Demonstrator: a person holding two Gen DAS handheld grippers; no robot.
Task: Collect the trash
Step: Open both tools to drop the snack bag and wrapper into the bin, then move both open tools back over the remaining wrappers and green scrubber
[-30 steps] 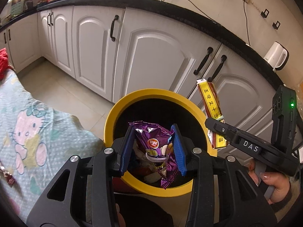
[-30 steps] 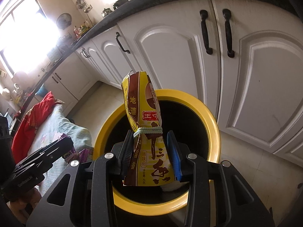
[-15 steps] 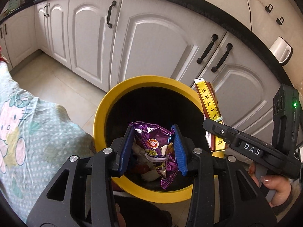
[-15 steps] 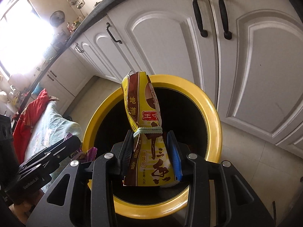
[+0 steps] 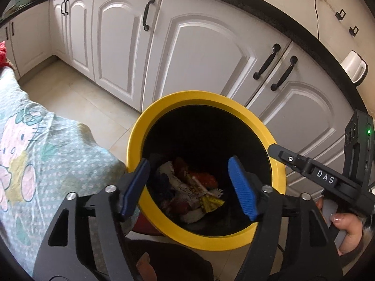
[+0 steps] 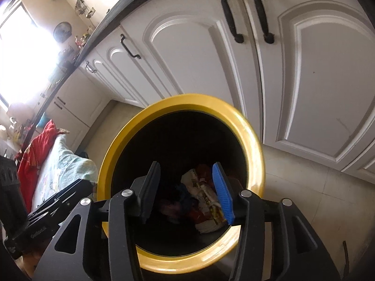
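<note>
Trash: crumpled snack wrappers (image 5: 192, 192) lie heaped at the bottom of the bin, white, red, yellow and purple pieces mixed together; the same pile (image 6: 201, 199) shows from the right wrist view.
Bin: a round bin with a yellow rim (image 5: 133, 140) and black inside stands on the tiled floor, just in front of the cabinets, mouth up so dropped items fall straight in.
Left gripper (image 5: 189, 187): poised over the bin mouth, blue-padded jaws spread wide, nothing between them.
Right gripper (image 6: 187, 192): also above the opening, jaws apart and empty; its black body reaches in from the right of the left view.
Judgement: both tools sit over the bin in a release position.
Surroundings: white cabinet doors (image 5: 206, 53) with black handles behind; a patterned cloth (image 5: 35, 140) covers a surface beside the bin.
</note>
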